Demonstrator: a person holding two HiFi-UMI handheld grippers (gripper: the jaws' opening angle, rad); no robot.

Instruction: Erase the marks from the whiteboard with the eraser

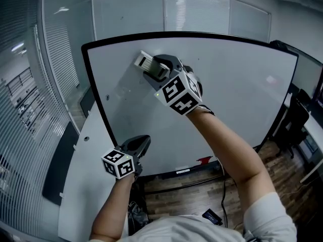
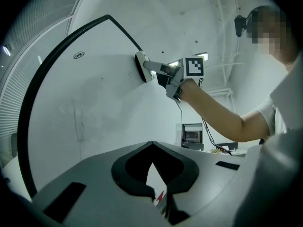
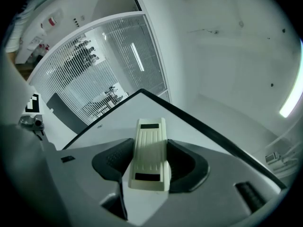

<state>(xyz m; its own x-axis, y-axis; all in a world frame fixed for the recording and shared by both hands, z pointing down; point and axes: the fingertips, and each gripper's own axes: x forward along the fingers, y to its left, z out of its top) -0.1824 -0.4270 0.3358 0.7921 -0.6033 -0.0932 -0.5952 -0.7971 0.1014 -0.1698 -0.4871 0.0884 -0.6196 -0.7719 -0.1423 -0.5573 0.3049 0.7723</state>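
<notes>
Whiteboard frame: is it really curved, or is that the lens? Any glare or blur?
Lens: in the head view the whiteboard frame bows from wide-angle distortion, with a faint glare patch at its right. The left gripper view has dark rounded corners and flat, even light. In the right gripper view the eraser is sharp; a light strip is blown out.

One whiteboard (image 1: 242, 84), one eraser (image 1: 145, 62), two claws: left claw (image 1: 143, 140), right claw (image 1: 154, 68).
</notes>
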